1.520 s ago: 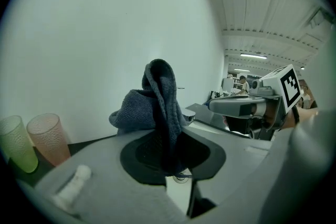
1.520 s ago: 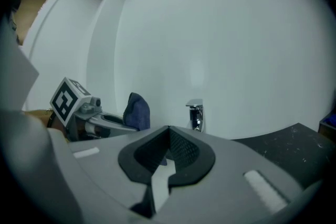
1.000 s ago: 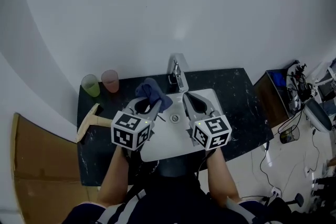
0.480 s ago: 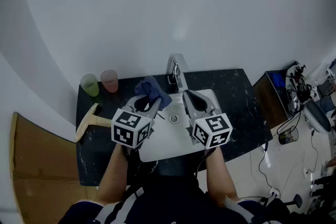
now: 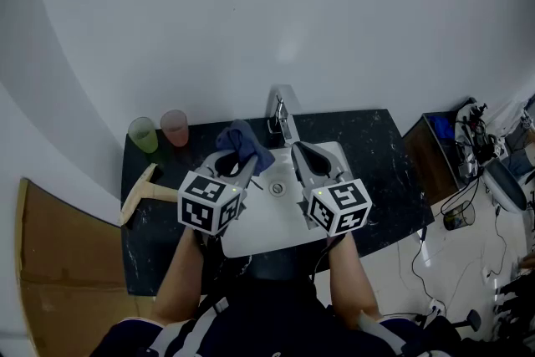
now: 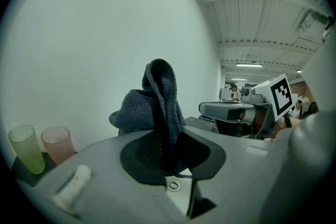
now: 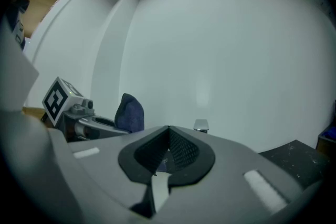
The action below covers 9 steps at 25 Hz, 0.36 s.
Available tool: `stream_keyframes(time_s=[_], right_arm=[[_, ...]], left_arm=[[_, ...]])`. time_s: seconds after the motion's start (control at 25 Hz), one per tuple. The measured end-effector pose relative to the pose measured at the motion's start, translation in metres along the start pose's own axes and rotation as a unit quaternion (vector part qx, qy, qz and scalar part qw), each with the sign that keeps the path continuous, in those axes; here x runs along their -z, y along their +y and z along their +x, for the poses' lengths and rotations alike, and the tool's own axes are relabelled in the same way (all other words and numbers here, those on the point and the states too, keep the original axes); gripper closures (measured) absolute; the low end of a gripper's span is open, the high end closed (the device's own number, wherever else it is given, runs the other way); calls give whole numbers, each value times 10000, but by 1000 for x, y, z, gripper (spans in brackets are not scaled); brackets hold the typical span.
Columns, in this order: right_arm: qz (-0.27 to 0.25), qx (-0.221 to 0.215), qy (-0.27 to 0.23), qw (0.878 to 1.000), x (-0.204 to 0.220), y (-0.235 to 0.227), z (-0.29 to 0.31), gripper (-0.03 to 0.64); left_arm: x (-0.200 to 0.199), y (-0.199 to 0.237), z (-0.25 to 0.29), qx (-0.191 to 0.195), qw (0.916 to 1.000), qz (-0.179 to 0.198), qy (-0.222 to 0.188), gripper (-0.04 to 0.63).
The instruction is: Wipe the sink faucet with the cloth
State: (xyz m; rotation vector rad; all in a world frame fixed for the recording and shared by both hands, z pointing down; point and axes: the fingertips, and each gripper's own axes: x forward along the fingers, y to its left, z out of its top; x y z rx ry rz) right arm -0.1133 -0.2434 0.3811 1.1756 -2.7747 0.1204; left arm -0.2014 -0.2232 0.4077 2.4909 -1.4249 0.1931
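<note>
While the person's two forearms (image 5: 180,280) reach in from the bottom edge of the head view, each marker cube (image 5: 209,205) sits nearest the camera, above the front part of the white sink (image 5: 251,238). Ahead of the cubes, the left gripper (image 5: 240,163) is clamped on a dark blue cloth (image 5: 242,143). In the left gripper view the cloth (image 6: 160,105) is pinched between the two pads of the left gripper (image 6: 168,152) and rises above them in a bunched, upright fold. To its right, the right gripper (image 5: 303,153) is clenched. In the right gripper view the pads of the right gripper (image 7: 168,139) meet, with nothing held between them. Both grippers point toward the back of the sink, with the drain (image 5: 277,189) between them. The cloth hangs over the sink's rear left part, just left of the chrome faucet (image 5: 284,123) and apart from it. On the dark speckled counter (image 5: 376,146), a wooden-handled tool (image 5: 146,192) lies left of the sink. Farther back stand a green cup (image 5: 144,135) and a pink cup (image 5: 175,128), side by side against the pale wall (image 5: 267,12).
</note>
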Motion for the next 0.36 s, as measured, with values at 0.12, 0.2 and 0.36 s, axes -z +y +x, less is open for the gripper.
stream_keyframes(time_s=[0.12, 0.2, 0.36], right_arm=[[-3, 3, 1, 10000, 0, 0, -2, 612], [-6, 1, 9, 10000, 0, 0, -2, 612], [-15, 0, 25, 10000, 0, 0, -5, 612]], left_arm=[[1, -1, -1, 15, 10000, 13, 15, 531], [0, -2, -1, 15, 10000, 19, 26, 531], [2, -3, -2, 23, 10000, 27, 54, 531]])
